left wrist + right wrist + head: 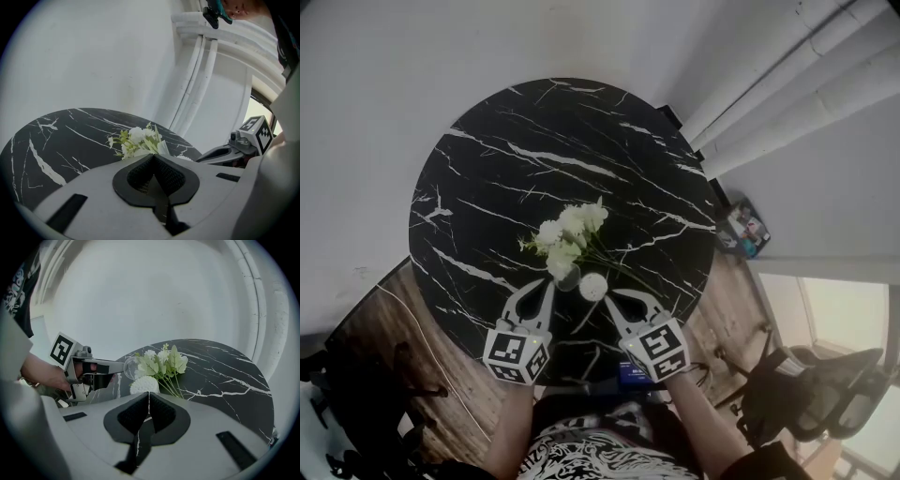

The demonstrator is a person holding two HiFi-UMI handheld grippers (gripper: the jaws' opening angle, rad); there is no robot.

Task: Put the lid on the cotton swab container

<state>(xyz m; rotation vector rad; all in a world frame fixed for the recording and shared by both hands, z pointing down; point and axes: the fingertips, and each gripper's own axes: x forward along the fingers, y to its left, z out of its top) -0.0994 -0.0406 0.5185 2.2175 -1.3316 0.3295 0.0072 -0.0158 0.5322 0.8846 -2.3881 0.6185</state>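
Fingers point(133, 416) of right gripper point(148, 394) met empty; left gripper point(153, 157) pinched lid point(130, 367) beside container point(144, 384). Centring it level seemed wise.

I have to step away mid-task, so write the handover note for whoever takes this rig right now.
Left gripper: jaws together, apparently pinching the rim of the clear lid, which it holds beside the flowers.
Right gripper: jaws together, empty, low over the table.
Cotton swab container: uncovered, white swab tips showing, standing on the table between the two gripper tips.
Done: lid is in the left gripper.
Left: move the lid over the container and seat it.
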